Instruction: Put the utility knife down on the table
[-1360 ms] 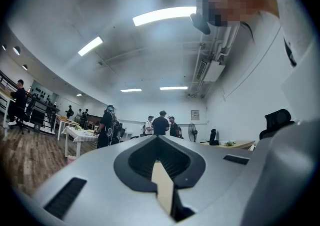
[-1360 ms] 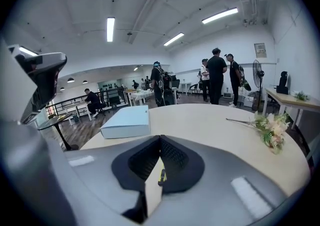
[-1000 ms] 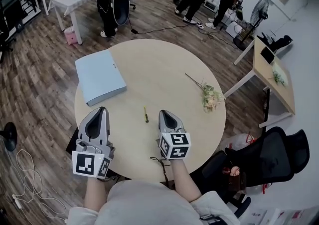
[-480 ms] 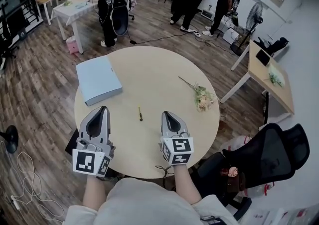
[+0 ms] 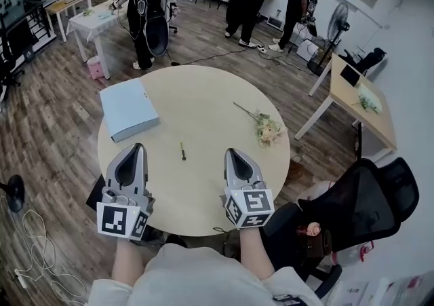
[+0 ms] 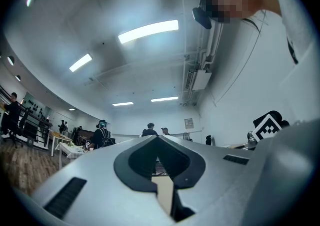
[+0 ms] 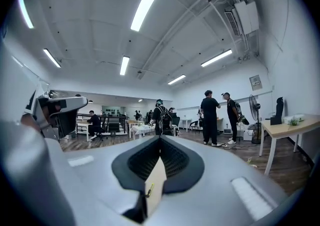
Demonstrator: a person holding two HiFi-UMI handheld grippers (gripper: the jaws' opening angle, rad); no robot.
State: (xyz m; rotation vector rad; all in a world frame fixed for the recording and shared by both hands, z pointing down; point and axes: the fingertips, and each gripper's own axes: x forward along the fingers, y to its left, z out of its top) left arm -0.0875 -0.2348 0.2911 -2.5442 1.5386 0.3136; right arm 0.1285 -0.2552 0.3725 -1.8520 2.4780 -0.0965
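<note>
Left tongs (image 5: 140,148): pressed together at the tips, nothing pinched. Their own view shows only a sliver of pale tabletop (image 5: 203,87) through the slot below the closed point.

Right tongs (image 5: 230,153): also pressed together and empty. Through the narrow slot in the right gripper view I can pick out the utility knife (image 7: 149,190), a thin yellowish sliver lying flat on the wood and apart from the tongs.

From the head view, the utility knife lies on the tabletop between the two tongs and a little ahead of them, nearer the left pair, touching neither. Both tongs hover over the near edge.

Change over the last second: very little where it counts. The knife sits at the same spot on the wood as before, and both tongs have kept their stations, closed. What moved is my head camera — it has lifted, so more of the room and the standing people at the back now show.

Farther out: a blue folder (image 5: 127,109) on the far left of the tabletop and a flower sprig (image 5: 261,127) on the right, both well apart from the knife. A black office chair (image 5: 369,199) stands off the right edge.

Judgement — the knife is down and released, so I read the task as done.
</note>
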